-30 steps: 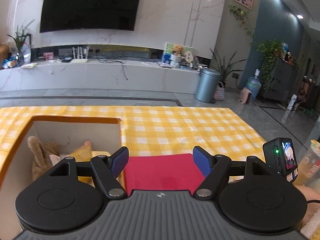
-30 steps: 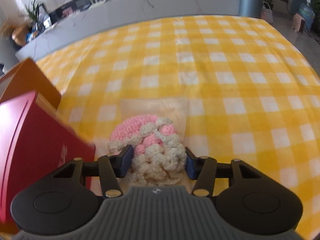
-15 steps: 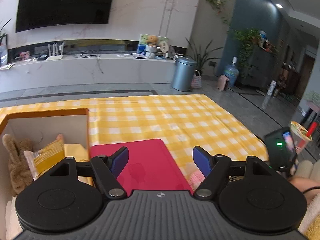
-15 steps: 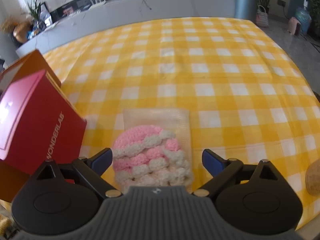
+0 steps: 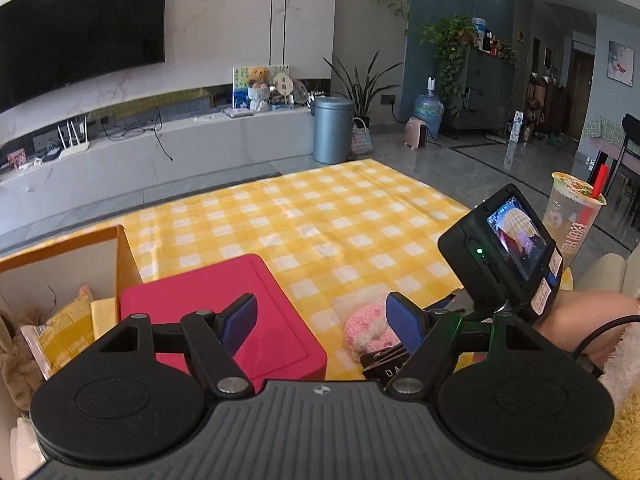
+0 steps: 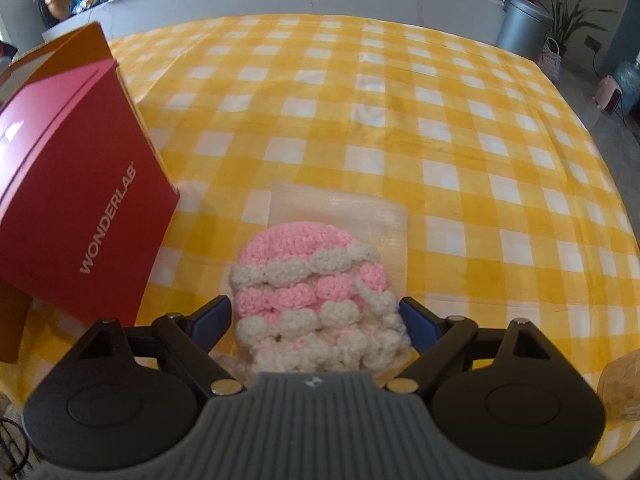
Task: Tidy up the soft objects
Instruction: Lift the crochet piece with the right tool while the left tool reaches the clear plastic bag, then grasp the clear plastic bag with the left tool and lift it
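A pink and white crochet hat (image 6: 304, 264) in a clear plastic bag (image 6: 360, 212) lies on the yellow checked cloth (image 6: 400, 100). My right gripper (image 6: 316, 312) straddles its near end. The jaws are closing, and the blue pads stand just at the hat's sides without squeezing it. In the left wrist view the hat (image 5: 368, 332) shows beside the red box (image 5: 208, 304). My left gripper (image 5: 322, 312) hovers open over that box's right edge, with nothing between its fingers. An orange-rimmed cardboard box (image 5: 60, 240) at the left holds a brown plush (image 5: 16, 352) and a yellow packet (image 5: 68, 332).
The red box (image 6: 68, 184) leans close to the hat's left side. A drink cup with a red straw (image 5: 572, 216) stands at the right, behind the right gripper's camera (image 5: 504, 248). A person's hand (image 5: 580, 320) holds that gripper. The cloth's far and right edges drop to the floor.
My right gripper let go of the hat, opened wide, then narrowed again around it. My left gripper swung right, bringing the hat and the right gripper into its view.
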The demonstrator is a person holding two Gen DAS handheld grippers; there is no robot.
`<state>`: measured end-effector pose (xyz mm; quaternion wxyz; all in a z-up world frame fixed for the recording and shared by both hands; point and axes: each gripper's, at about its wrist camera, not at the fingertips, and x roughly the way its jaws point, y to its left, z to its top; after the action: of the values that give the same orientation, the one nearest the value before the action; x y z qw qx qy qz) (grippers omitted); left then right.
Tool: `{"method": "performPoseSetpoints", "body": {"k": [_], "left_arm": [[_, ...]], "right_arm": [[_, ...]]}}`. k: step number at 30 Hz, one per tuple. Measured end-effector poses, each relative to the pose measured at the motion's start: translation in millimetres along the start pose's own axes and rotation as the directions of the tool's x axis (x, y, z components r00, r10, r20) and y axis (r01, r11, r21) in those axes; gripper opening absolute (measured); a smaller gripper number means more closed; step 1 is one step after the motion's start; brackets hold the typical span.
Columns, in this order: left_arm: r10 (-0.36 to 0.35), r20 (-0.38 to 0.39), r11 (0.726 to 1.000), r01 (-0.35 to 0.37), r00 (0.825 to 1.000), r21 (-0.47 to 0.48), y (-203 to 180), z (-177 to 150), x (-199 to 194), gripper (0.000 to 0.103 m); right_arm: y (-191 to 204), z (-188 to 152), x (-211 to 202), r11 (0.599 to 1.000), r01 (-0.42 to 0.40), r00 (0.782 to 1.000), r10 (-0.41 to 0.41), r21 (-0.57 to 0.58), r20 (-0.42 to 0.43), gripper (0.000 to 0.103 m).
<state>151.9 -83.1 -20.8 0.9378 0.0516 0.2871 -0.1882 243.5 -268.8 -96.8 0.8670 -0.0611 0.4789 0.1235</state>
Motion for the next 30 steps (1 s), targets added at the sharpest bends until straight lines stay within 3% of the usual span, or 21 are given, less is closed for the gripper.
{"method": "performPoseSetpoints", "body": {"k": [8, 15, 19, 24, 27, 30], "left_arm": [[-0.004, 0.010, 1.000, 0.004, 1.000, -0.007, -1.0, -0.1, -6.9, 0.086], [-0.070, -0.020, 0.996, 0.069, 0.997, -0.058, -15.4, 0.3, -7.7, 0.086], [-0.066, -0.051, 0.998, 0.065, 0.997, -0.025, -39.8, -4.9, 1.3, 0.086], [-0.054, -0.084, 0.997, 0.058, 0.995, 0.049, -72.6, -15.9, 17.1, 0.086], [-0.054, -0.072, 0.998, 0.055, 0.996, 0.013, -79.9, -22.8, 29.9, 0.086], [-0.085, -0.112, 0.996, 0.082, 0.990, -0.030, -79.4, -26.2, 49.7, 0.086]], "right_arm": [[-17.8, 0.9, -27.3, 0.991, -0.069, 0.993, 0.057, 0.118, 0.106, 0.052], [-49.0, 4.1, -60.1, 0.925, -0.194, 0.958, 0.107, 0.326, 0.265, 0.052], [-66.2, -0.5, -72.1, 0.905, -0.142, 0.950, 0.011, 0.401, 0.312, 0.052], [-87.6, -8.5, -71.0, 0.895, -0.045, 0.955, -0.092, 0.444, 0.282, 0.052], [-101.5, -9.0, -64.9, 0.883, 0.023, 0.960, -0.151, 0.470, 0.237, 0.052], [-110.8, -8.3, -60.8, 0.877, -0.003, 0.963, -0.127, 0.480, 0.238, 0.052]]}}
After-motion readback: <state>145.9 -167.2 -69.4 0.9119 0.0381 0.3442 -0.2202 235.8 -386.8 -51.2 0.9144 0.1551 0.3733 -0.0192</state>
